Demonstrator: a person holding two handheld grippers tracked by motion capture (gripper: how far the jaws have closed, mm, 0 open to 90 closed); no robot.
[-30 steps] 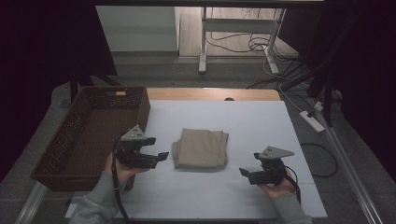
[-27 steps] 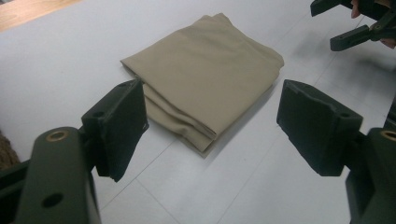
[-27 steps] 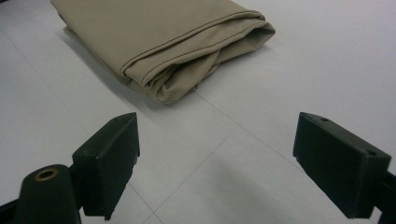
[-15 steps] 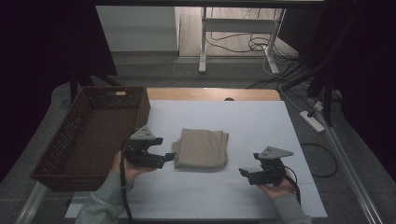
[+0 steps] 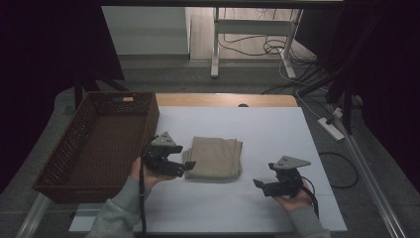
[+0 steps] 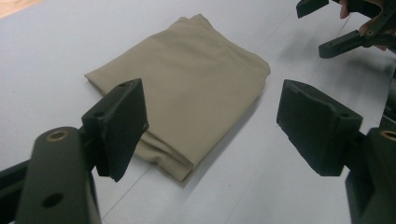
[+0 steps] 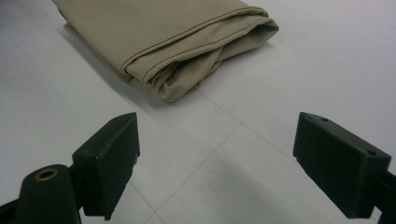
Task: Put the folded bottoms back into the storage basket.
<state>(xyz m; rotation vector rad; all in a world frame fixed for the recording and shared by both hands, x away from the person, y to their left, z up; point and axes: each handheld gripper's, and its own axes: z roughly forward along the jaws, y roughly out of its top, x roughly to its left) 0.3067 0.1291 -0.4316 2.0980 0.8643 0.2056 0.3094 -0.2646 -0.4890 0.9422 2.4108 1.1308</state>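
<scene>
1. Folded tan cloth (image 5: 215, 157) lies flat on the white sheet (image 5: 257, 124) covering the desk (image 5: 223, 100), roughly mid-sheet, a bit toward the person's side.
2. Left gripper (image 5: 190, 164) sits right at the cloth's left edge in the high view, tips at or just over that edge. Can't tell from up there if they touch the fabric.
3. In the left gripper view the jaws are spread wide, released, w/ nothing pinched. One pad overlaps the cloth's (image 6: 187, 93) near corner in the pic, the other hangs over bare sheet. Contact w/ the fabric is not clear.
4. Right gripper (image 5: 258, 184) is held low over the sheet, off to the cloth's lower right, clearly apart from it, tips aimed left toward the cloth.
5. Right gripper view: jaws also wide apart, released, just white sheet btwn them. The cloth (image 7: 168, 42) lies ahead of the tips, its layered fold edge facing the cam, not touching.
6. Right gripper (image 6: 355, 28) also pops up top right in the left gripper view, beyond the cloth, jaws parted.
7. Brown wicker basket (image 5: 79, 148) sits at the desk's left side, hard against the sheet's left edge. The left hand (image 5: 143, 173) is just beside its right wall.
8. Cloth is neatly stacked, several layers visible at the fold, no part of it lifted.
</scene>
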